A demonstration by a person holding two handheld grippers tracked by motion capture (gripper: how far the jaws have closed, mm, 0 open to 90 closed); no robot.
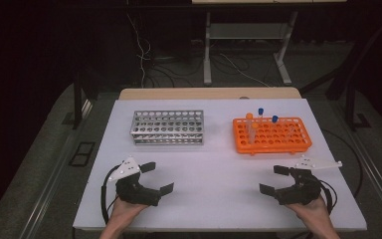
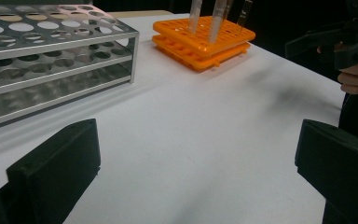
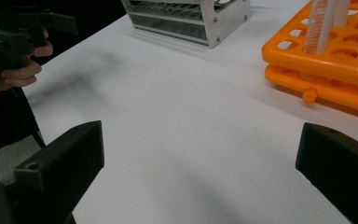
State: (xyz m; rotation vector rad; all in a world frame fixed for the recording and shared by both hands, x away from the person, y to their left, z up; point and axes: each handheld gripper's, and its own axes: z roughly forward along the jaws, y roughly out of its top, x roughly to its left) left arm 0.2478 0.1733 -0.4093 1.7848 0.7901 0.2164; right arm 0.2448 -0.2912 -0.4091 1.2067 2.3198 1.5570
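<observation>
Tube tops are cut off by the upper frame edge in both gripper views; their contents are hard to make out. The orange rack [image 1: 272, 135] stands on the far right of the white tabletop [image 1: 214, 169] and holds capped tubes [image 1: 260, 117]. Left tool [image 1: 154, 178] and right tool [image 1: 272, 179] rest released, jaws apart, near the front edge, nearest the metal rack [image 1: 167, 127] and orange rack respectively.

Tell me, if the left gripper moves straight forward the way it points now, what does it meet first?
Probably bare table, then the orange rack with its tubes. The left gripper is open and aims between both racks; the metal rack lies beside that line. Depth is uncertain.
</observation>
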